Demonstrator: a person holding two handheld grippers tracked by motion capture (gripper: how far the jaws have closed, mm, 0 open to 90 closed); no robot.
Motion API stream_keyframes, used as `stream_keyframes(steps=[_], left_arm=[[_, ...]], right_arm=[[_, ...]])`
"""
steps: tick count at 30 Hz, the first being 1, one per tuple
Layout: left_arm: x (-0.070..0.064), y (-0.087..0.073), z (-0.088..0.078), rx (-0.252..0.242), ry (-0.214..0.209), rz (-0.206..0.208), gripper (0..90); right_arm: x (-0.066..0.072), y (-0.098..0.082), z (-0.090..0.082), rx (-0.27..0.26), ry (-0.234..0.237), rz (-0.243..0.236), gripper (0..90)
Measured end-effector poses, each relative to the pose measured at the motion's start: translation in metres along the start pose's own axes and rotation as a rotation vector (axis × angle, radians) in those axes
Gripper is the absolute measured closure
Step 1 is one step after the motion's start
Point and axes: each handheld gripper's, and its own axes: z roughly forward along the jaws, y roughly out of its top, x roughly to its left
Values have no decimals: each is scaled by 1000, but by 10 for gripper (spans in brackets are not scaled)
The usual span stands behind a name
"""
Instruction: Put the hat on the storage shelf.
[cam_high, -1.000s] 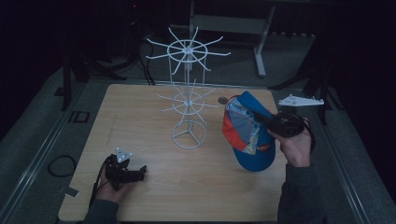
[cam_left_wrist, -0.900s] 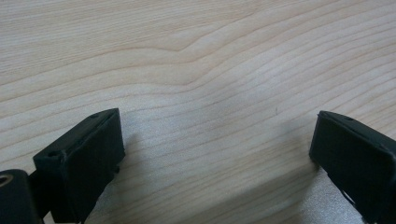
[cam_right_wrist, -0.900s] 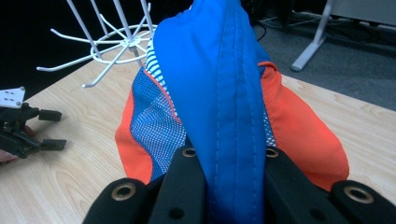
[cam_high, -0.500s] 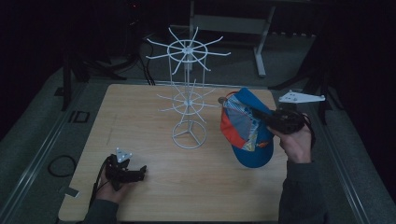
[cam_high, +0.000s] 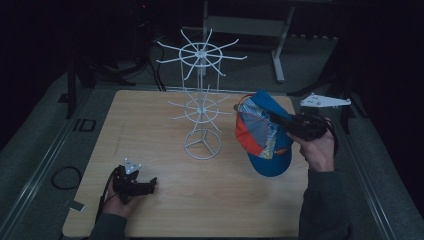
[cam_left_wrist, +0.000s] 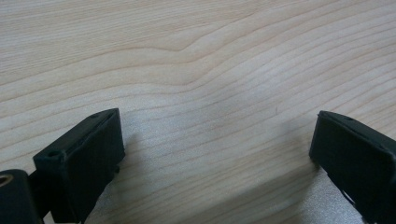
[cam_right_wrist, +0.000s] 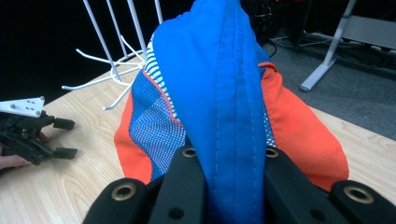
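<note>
A blue and orange cap hangs tilted over the right part of the wooden table, brim down. My right gripper is shut on it, and the right gripper view shows its jaws pinching a blue fold of the cap. A white wire rack with two tiers of spokes stands mid-table, just left of the cap. My left gripper lies low near the front left. In its own view it stands open over bare wood, nothing between the jaws.
The rack's round base sits on the table centre, and its spokes reach toward the cap. The left gripper appears far off in the right gripper view. Dark floor, cables and a metal frame lie beyond the table.
The right gripper has lifted the cap slightly up and toward the rack. The left gripper has stayed put.
</note>
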Motion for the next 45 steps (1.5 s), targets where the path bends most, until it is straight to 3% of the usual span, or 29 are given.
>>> stream_keyframes(steps=[45], left_arm=[[0, 0, 0, 0, 0, 0, 31]], right_arm=[[-3, 20, -7, -95, 29, -2, 873]])
